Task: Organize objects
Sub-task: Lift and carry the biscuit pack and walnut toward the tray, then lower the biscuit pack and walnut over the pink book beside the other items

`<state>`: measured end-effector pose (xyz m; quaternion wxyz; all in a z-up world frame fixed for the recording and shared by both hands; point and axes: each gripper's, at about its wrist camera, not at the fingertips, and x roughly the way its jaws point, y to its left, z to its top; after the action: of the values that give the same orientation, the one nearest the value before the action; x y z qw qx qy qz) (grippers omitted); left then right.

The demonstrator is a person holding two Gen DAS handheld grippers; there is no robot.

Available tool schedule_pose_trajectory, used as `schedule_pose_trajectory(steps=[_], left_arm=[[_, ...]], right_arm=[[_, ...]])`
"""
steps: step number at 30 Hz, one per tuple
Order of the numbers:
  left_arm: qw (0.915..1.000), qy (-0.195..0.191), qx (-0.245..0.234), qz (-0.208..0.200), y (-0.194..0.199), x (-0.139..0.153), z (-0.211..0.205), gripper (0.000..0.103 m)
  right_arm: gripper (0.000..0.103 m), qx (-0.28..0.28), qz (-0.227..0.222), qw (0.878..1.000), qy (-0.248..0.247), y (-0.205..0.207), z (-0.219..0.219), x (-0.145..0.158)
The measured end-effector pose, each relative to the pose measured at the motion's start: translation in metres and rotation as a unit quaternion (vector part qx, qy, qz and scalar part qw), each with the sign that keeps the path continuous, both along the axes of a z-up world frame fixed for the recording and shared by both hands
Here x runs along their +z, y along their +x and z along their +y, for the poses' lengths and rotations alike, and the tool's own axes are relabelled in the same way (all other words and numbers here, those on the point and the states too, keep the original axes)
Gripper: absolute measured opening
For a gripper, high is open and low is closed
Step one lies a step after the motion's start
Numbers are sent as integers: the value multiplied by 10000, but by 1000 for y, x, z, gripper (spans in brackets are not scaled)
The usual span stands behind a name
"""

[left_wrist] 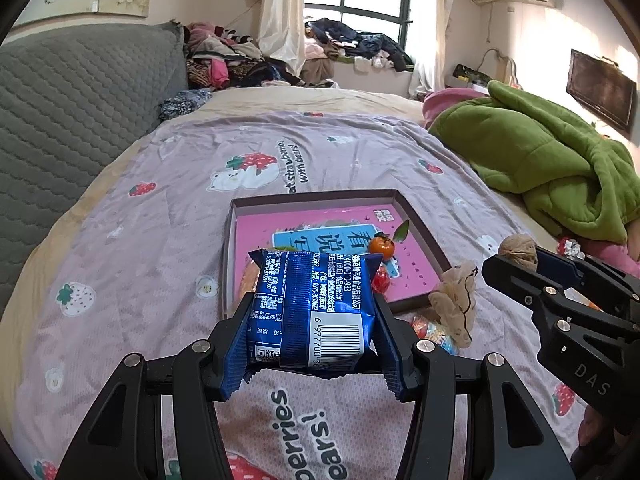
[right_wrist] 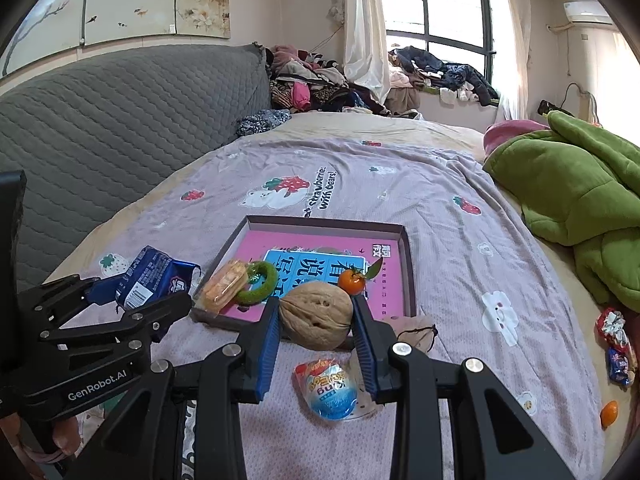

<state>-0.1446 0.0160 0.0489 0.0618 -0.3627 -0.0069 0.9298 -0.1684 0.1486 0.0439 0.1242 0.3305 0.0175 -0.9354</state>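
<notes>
My left gripper (left_wrist: 310, 320) is shut on a blue snack packet (left_wrist: 316, 312), held above the bed just short of the pink tray (left_wrist: 416, 216); it also shows in the right wrist view (right_wrist: 152, 276). My right gripper (right_wrist: 316, 320) is shut on a walnut (right_wrist: 316, 316), near the tray's (right_wrist: 408, 264) front edge; the walnut also shows in the left wrist view (left_wrist: 518, 251). In the tray lie a small orange (right_wrist: 351, 282), a green ring (right_wrist: 260, 282) and an orange-filled packet (right_wrist: 224, 290).
A blue-and-white egg-shaped candy (right_wrist: 330, 390) and a small beige drawstring pouch (left_wrist: 456, 304) lie on the purple strawberry sheet in front of the tray. Wrapped candies (right_wrist: 616, 340) and another orange (right_wrist: 609, 414) lie at right. A green quilt (right_wrist: 580, 200) is piled on the right, a grey headboard (right_wrist: 100, 128) on the left.
</notes>
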Motion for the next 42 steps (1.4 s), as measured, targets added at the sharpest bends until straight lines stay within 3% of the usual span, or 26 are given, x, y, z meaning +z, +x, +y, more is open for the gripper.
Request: schedule_pose_trajectory(steps=[14, 26, 42], left_arm=[[9999, -26, -60, -87, -34, -10, 7, 56], [9994, 7, -49, -345, -85, -24, 4, 56], [9969, -160, -206, -743, -121, -83, 23, 56]], right_arm=[[35, -34, -123, 9999, 95, -32, 8, -9], [35, -139, -204, 9995, 189, -86, 21, -14], [35, -109, -720, 9969, 281, -130, 19, -72]])
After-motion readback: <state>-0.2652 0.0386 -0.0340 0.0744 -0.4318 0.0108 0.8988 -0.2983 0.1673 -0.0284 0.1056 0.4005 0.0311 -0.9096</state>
